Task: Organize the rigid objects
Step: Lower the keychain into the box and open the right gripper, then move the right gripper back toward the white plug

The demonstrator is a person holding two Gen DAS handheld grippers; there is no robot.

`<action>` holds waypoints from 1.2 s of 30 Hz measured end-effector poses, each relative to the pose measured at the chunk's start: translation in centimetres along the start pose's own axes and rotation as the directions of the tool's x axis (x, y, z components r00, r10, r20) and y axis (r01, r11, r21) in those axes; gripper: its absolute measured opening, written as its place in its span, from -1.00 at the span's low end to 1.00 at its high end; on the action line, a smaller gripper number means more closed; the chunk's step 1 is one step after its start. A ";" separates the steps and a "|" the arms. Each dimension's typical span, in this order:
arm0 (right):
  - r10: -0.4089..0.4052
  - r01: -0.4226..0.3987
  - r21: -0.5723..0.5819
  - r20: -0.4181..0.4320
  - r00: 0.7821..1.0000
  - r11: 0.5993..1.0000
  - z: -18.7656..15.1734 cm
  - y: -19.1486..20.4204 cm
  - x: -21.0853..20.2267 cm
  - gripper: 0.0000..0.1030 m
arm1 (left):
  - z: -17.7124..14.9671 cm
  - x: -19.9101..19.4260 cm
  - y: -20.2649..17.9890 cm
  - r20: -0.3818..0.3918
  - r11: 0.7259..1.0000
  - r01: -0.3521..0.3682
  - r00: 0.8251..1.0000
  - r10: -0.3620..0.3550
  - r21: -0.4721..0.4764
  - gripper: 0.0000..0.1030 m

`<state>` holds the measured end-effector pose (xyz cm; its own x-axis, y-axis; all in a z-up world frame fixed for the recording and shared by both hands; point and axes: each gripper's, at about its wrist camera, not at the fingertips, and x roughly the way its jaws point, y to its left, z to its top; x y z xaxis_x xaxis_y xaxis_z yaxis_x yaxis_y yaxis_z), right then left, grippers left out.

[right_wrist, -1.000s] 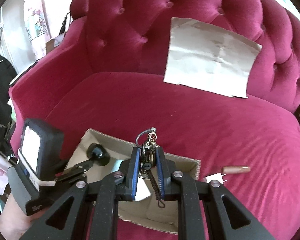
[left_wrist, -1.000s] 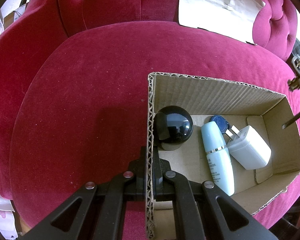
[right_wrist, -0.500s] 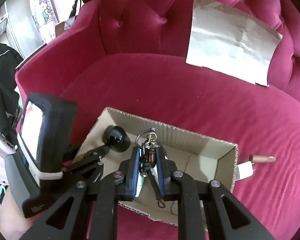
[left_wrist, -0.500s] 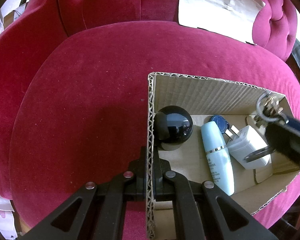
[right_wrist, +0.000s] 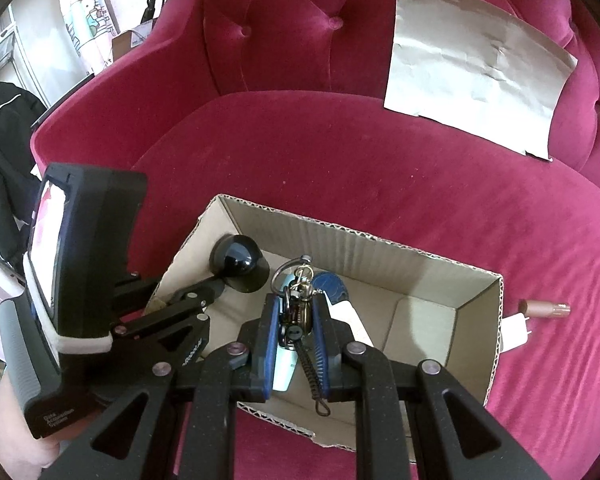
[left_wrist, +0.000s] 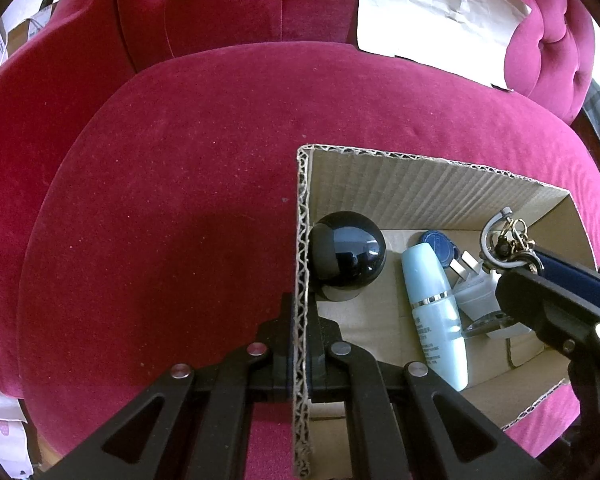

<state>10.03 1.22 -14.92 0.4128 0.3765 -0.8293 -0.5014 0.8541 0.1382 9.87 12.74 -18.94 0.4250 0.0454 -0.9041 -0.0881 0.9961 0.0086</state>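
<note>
Left wrist view. Left gripper (left_wrist: pixel 300 354) clenched on the near side wall of the open brown corrugated cardboard box (left_wrist: pixel 420 184), one finger outside the wall, one inside. Box sits on the seat of a crimson velvet tufted armchair (left_wrist: pixel 172 184). Inside the box: glossy black ball-shaped object on a short base (left_wrist: pixel 346 256), tight against the gripped wall; pale blue plastic bottle with a silver band (left_wrist: pixel 434 312) lying flat; round dark blue tag (left_wrist: pixel 436 244) beyond the bottle's top; white plug-in charger (left_wrist: pixel 474 294), partly hidden. Right gripper (left_wrist: pixel 512 264) enters from the right edge above the box's far end, holding a bunch of keys on a metal ring with a brass chain (left_wrist: pixel 504 236). Creased sheet of tan paper (left_wrist: pixel 436 16) leans on the chair back.

Right wrist view. Right gripper (right_wrist: pixel 296 320), blue pads, grasping the key bunch (right_wrist: pixel 298 300) between its fingers; ring pokes out past the tips, a black coiled cord hangs back between them. Keys are over the box interior, above the blue bottle (right_wrist: pixel 284 368) and tag (right_wrist: pixel 332 284); not resting on the floor of the box as far as visible. Left gripper (right_wrist: pixel 216 290) at left, on the box wall beside the black ball (right_wrist: pixel 238 262); a hand (right_wrist: pixel 8 420) holds its handle. Outside the box (right_wrist: pixel 380 252), to the right on the seat cushion (right_wrist: pixel 380 168): a second white plug (right_wrist: pixel 514 330) touching the box's end wall, and a small brown cylindrical tube (right_wrist: pixel 544 308) just beyond it.
</note>
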 end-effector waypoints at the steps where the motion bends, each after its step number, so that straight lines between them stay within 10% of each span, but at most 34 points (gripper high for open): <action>1: -0.001 0.001 -0.001 0.000 1.000 1.000 0.0 0.0 -0.1 -0.68 | 0.0 0.0 0.0 0.000 1.000 0.000 1.000 0.000 0.000 -0.94; 10: -0.013 0.013 0.006 -0.001 1.000 1.000 0.0 -0.1 -0.2 -0.58 | 0.0 0.0 0.0 -0.001 1.000 0.000 1.000 0.000 0.001 -0.94; 15: -0.066 0.065 0.017 0.024 0.998 0.998 0.1 -0.7 -0.6 0.55 | 0.0 0.0 0.0 -0.001 1.000 -0.001 1.000 0.001 0.002 -0.94; 18: -0.084 0.083 0.028 0.041 0.996 0.996 0.1 -1.0 -0.8 0.89 | 0.0 0.0 -0.1 -0.001 1.000 -0.002 1.000 0.002 0.003 -0.94; 36: -0.115 0.112 0.060 0.053 0.992 0.992 0.4 -3.5 -2.3 0.99 | 0.1 0.1 -0.1 -0.002 1.000 -0.004 1.000 0.004 0.005 -0.94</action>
<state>11.13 -2.49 -13.34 0.5079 0.2941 -0.8097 -0.4054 0.9109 0.0766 9.97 12.65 -18.98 0.4225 0.0491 -0.9050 -0.0851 0.9963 0.0144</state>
